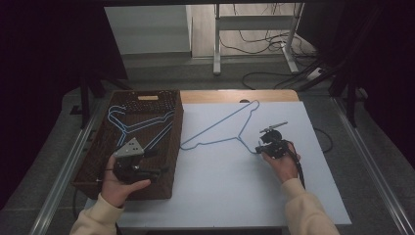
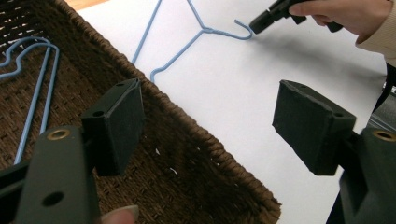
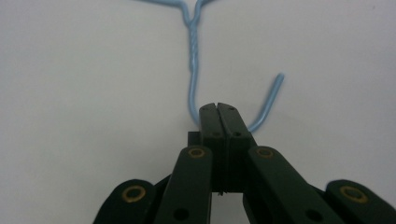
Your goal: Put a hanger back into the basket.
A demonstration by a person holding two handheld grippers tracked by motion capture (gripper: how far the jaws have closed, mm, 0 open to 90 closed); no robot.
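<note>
1. A blue wire hanger (image 1: 222, 128) lay flat on the white table top (image 1: 220, 191), just right of a brown woven basket (image 1: 169, 188); its hook end pointed toward the person's right hand.
2. Right gripper (image 1: 258, 148), held in the right hand (image 1: 283, 164), sat at the hook. In the right gripper view its jaws were pressed together at the tips (image 3: 219, 112), with the bend of the hook (image 3: 266, 105) passing under or between them. They looked clamped on the wire at the curve, though the contact itself was hidden behind the jaw tips.
3. The twisted neck of the hanger (image 3: 193, 46) ran straight away from the jaws in that view; the free tip of the hook rose on the right side.
4. Left gripper (image 2: 205, 126) was held in the left hand (image 1: 117, 188) over the near part of the basket. Its jaws stood wide apart with nothing between the pads (image 2: 119, 123).
5. In the left gripper view the basket's near rim (image 2: 196, 135) ran diagonally below the open jaws.
6. Further blue hangers (image 1: 132, 125) lay inside the basket on its floor.
7. The two grippers were well apart, with the basket wall and bare table between them.
</note>
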